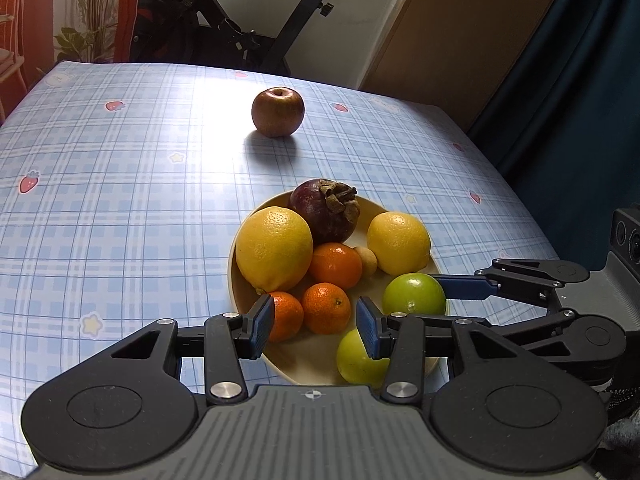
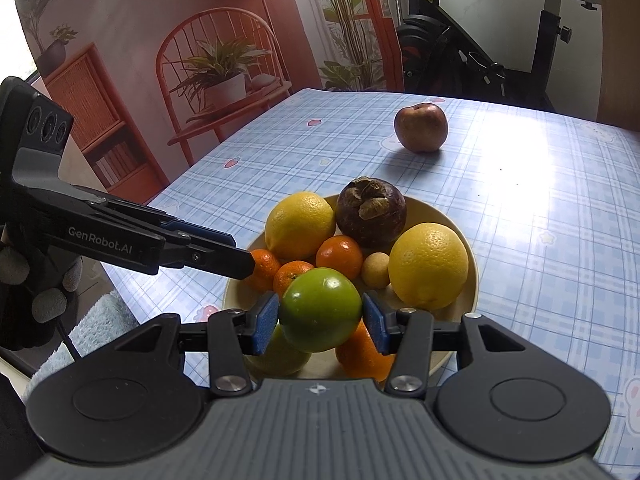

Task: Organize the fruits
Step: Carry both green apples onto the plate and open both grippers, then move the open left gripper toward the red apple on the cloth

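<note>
The left gripper (image 1: 315, 326) hangs with its blue pads wide apart and nothing between them, over the near rim of the shallow cream plate (image 1: 400, 204). Just ahead of it lie small orange tangerines (image 1: 326, 308), a large yellow lemon (image 1: 274, 250), a dark purple mangosteen (image 1: 326, 210) and a second yellow lemon (image 1: 398, 243). Far beyond, alone on the blue checked bench (image 1: 120, 200), sits a red-brown apple (image 1: 277, 112). The right gripper (image 2: 320, 322) clamps a round green fruit (image 2: 320, 310) between its pads, above the plate's near side.
</note>
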A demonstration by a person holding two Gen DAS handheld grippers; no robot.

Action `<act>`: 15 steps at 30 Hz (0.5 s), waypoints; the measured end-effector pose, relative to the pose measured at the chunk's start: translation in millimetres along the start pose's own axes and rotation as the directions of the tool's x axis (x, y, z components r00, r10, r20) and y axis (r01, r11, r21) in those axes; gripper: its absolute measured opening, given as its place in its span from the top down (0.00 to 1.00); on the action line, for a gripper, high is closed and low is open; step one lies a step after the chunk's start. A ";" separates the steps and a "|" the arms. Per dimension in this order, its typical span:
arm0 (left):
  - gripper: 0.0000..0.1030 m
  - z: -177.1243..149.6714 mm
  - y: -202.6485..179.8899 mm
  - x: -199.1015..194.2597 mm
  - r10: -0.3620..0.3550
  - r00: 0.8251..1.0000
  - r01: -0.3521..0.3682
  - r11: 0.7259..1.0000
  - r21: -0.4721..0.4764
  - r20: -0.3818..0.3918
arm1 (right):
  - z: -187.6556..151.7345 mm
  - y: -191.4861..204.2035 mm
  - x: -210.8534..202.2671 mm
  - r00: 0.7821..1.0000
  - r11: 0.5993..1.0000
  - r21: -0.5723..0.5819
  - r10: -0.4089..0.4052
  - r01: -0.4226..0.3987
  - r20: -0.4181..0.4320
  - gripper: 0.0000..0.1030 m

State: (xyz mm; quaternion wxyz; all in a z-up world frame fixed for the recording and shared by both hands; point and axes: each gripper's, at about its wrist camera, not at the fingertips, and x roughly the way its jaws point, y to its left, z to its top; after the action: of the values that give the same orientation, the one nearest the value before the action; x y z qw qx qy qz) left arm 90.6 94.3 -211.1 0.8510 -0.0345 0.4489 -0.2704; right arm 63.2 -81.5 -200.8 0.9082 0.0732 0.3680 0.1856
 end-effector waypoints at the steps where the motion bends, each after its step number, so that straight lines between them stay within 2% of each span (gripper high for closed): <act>1: 0.54 0.3 0.1 -0.6 0.003 1.000 -0.003 1.000 -0.001 0.005 | 0.3 -0.4 0.1 1.000 1.000 0.001 -0.002 0.002 0.001 0.52; 15: 0.54 10.4 3.3 -10.0 0.044 0.997 -0.043 0.999 -0.012 0.066 | 5.1 -11.1 -11.7 0.997 0.998 0.028 -0.061 0.059 0.056 0.51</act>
State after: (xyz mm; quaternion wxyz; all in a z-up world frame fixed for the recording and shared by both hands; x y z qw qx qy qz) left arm 95.6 100.1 -198.5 0.8709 -0.0380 0.4225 -0.2481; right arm 62.2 -96.2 -192.6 0.9224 0.0795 0.3464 0.1512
